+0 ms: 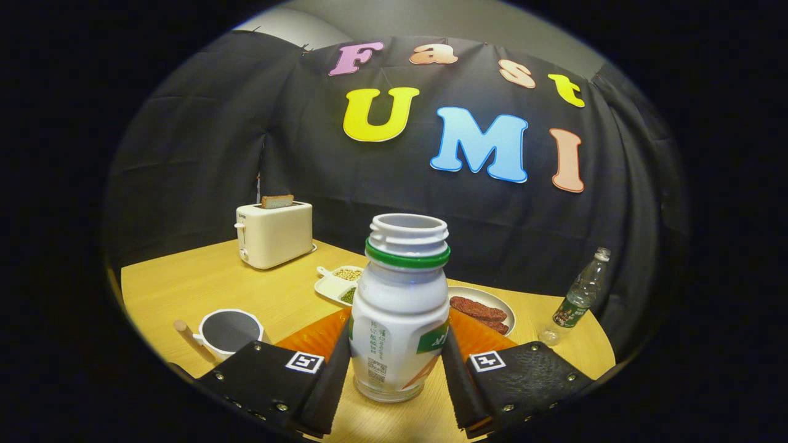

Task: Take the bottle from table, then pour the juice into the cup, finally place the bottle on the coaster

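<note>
A white juice bottle [400, 314] with a green neck ring and no cap stands upright between my fingers. My gripper [397, 369] is shut on its lower body, and both fingertips [335, 369] press against its sides. Its base sits at or just above the wooden table [184, 283]; I cannot tell which. An orange coaster [314, 335] lies just behind the bottle and spreads out to both sides of it. A white cup [231, 332] with a grey inside and a wooden handle stands ahead of the left finger.
A cream toaster [274, 234] holding a slice of bread stands at the far left of the table. A white divided dish of beans [338, 284] and a plate of meat strips [483, 311] lie beyond the coaster. A clear plastic water bottle [578, 298] stands to the right.
</note>
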The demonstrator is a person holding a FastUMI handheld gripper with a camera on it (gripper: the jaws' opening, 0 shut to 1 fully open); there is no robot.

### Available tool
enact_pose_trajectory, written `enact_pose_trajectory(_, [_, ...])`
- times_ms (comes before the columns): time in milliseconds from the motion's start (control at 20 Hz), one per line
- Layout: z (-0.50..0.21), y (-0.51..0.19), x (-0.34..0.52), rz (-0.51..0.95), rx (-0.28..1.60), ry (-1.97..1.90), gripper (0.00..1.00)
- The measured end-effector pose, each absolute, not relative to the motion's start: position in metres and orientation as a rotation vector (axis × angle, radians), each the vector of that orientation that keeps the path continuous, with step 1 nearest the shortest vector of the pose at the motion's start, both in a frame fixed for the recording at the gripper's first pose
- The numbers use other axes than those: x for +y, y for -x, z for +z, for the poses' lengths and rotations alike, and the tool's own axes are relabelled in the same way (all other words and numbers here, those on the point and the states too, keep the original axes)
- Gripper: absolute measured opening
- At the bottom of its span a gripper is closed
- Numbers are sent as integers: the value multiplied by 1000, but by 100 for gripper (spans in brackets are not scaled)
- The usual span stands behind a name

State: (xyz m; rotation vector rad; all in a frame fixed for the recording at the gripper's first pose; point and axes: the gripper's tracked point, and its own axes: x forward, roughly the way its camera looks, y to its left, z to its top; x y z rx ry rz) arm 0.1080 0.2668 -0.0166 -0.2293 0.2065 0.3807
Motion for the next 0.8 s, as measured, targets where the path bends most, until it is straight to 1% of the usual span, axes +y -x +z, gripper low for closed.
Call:
enact_pose_trajectory(350, [-46, -126, 268, 378, 241, 217, 71])
enact_pose_trajectory(800, [-61, -136, 265, 372, 251, 193, 71])
